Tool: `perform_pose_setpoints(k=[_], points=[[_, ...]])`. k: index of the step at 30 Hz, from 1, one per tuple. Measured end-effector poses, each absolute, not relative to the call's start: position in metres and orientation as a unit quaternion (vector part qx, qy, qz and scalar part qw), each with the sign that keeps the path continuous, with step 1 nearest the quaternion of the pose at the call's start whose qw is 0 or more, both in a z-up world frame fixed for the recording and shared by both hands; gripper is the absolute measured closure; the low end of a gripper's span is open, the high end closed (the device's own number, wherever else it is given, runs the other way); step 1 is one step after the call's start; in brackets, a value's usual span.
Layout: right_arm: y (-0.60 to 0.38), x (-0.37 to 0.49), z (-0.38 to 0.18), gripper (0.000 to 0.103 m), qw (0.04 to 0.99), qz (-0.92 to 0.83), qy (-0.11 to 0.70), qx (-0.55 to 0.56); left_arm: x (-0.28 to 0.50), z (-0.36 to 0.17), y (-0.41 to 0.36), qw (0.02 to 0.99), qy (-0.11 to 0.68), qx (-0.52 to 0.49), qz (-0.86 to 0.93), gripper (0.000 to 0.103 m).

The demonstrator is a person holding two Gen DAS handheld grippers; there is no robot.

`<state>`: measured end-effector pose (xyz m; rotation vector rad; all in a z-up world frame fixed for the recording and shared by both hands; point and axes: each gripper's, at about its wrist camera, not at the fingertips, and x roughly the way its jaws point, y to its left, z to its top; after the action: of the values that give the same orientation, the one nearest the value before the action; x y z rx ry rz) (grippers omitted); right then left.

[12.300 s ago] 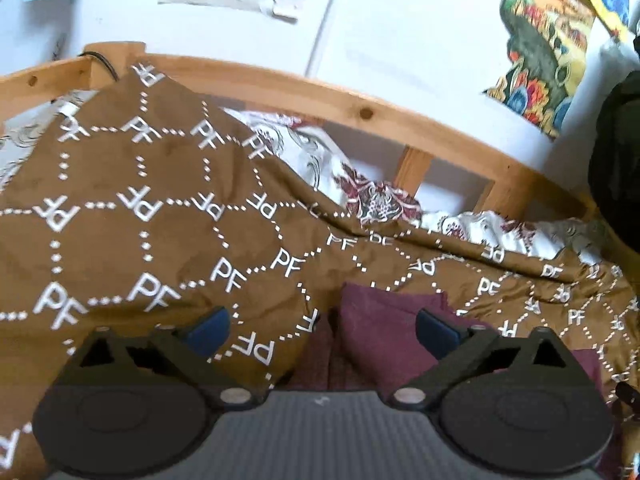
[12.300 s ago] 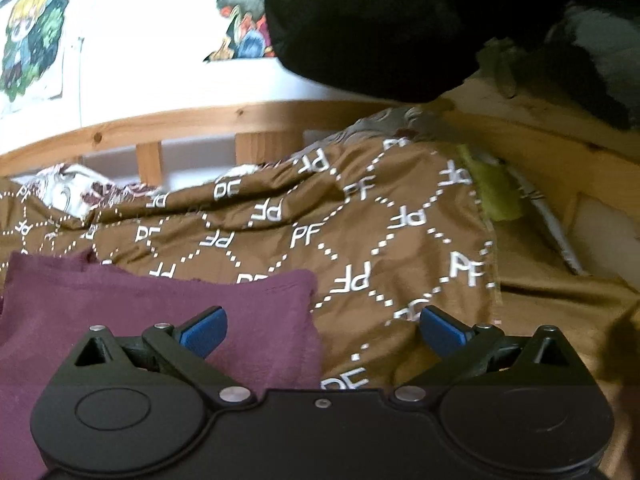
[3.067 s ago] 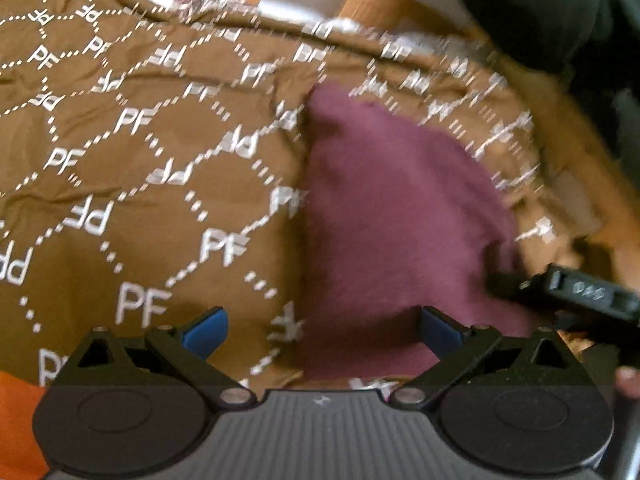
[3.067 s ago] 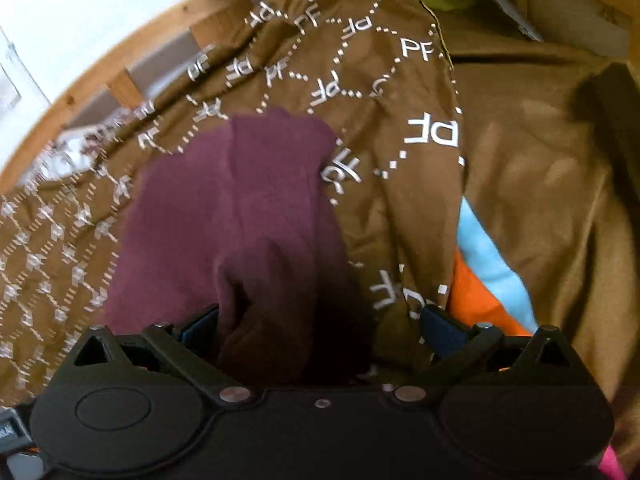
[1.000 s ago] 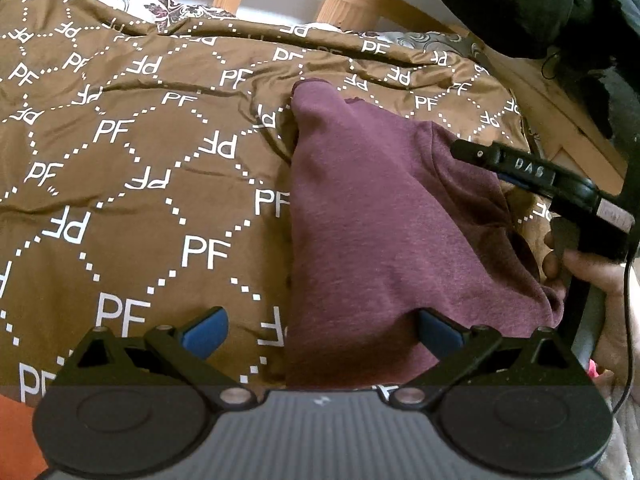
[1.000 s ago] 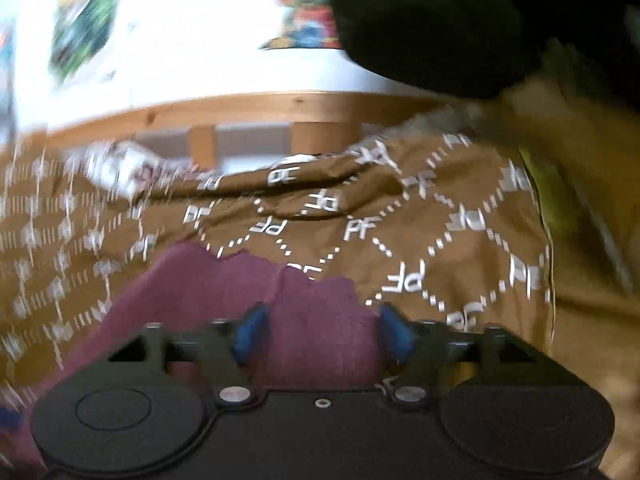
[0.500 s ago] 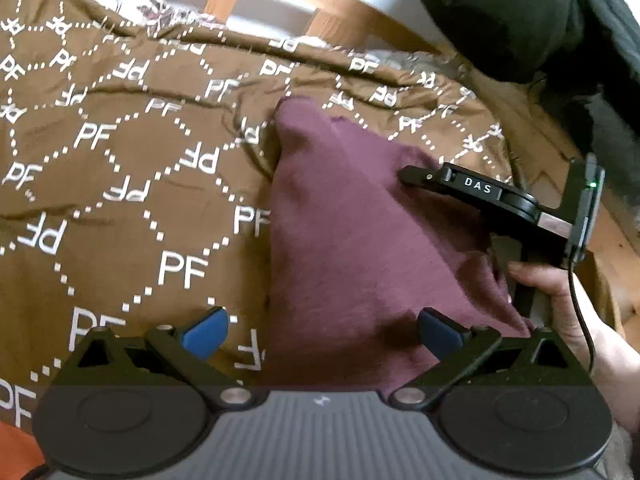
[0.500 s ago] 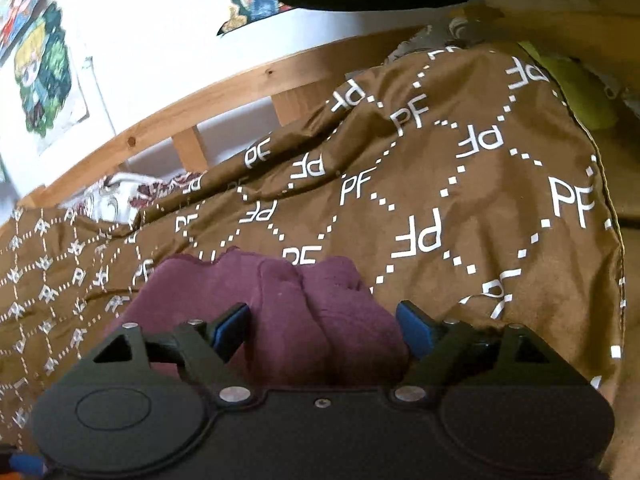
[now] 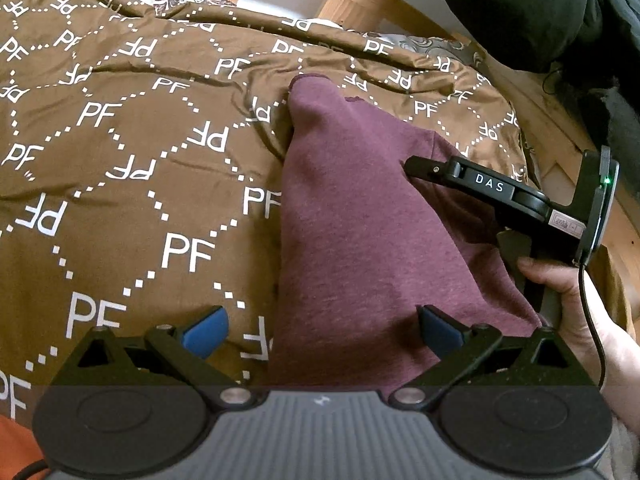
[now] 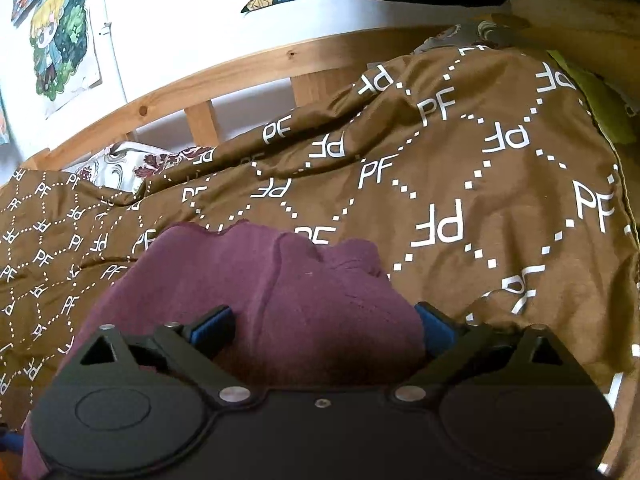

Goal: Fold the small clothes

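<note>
Maroon garment (image 9: 360, 220) lying folded lengthwise on the brown duvet (image 9: 132, 168) of a bed, one long edge straight on the left, far end just short of the wooden bed rail (image 10: 240, 76). Right gripper (image 10: 324, 320) at the near right corner of the cloth, jaws opening and already wide, a soft hump of maroon fabric between the blue pads (image 10: 212, 326) but no longer visibly pinched; seemingly a release after laying a fold over. Left gripper (image 9: 320, 328) spread wide above the near edge, holding nothing, one pad over the duvet and the other over the cloth. For a clean release: better to let the jaws finish spreading before lifting, then to draw the right gripper back and up without dragging the top layer, since the bunched ridge near its pads looks ready to slide. Worth pressing or sweeping that hump flat afterwards, and checking that the right edge lines up with the straight left one before any crosswise fold. Soft duvet underneath likely to ripple, so light, short strokes advisable. Readable writing: "DAS" in white on the side of the right gripper in the left wrist view, a small illegible sticker behind it, a green light lit nearby; "PF" repeated in white inside dotted diamonds across the duvet. Cartoon poster (image 10: 60, 36) on the wall, no legible text.
</note>
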<state>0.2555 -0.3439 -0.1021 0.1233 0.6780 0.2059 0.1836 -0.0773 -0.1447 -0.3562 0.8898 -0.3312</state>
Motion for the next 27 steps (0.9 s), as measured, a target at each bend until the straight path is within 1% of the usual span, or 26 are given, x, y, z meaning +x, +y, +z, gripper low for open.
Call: perform_pose_setpoints(k=[10, 16, 19, 21, 23, 24, 26, 27], points=[[-0.3418, 0.2556, -0.1027, 0.004, 0.936, 0.102, 0.334, 0.052, 0.184, -0.1458, -0.0772, 0.874, 0.427, -0.169, -0.158, 0.001], [-0.3427, 0.2547, -0.1022, 0.004, 0.936, 0.101, 0.331, 0.056, 0.1845, -0.1458, -0.0772, 0.874, 0.428, -0.169, -0.158, 0.001], [-0.344, 0.2542, -0.1015, 0.009, 0.938, 0.093, 0.329, 0.061, 0.1847, -0.1457, -0.077, 0.874, 0.428, -0.168, -0.159, 0.0], [-0.3441, 0.2537, -0.1008, 0.015, 0.939, 0.085, 0.327, 0.059, 0.1848, -0.1457, -0.0769, 0.874, 0.428, -0.168, -0.159, 0.0], [-0.3444, 0.2537, -0.1003, 0.023, 0.94, 0.08, 0.327, 0.058, 0.185, -0.1456, -0.0769, 0.874, 0.428, -0.169, -0.159, 0.0], [-0.3447, 0.2537, -0.1001, 0.026, 0.94, 0.079, 0.327, 0.059, 0.1851, -0.1454, -0.0771, 0.874, 0.428, -0.169, -0.159, 0.0], [-0.3447, 0.2539, -0.0999, 0.037, 0.939, 0.082, 0.328, 0.06, 0.1849, -0.1459, -0.077, 0.874, 0.427, -0.17, -0.159, 0.001], [-0.344, 0.2541, -0.0999, 0.039, 0.938, 0.085, 0.33, 0.059, 0.1845, -0.1459, -0.0762, 0.874, 0.426, -0.172, -0.159, 0.001]])
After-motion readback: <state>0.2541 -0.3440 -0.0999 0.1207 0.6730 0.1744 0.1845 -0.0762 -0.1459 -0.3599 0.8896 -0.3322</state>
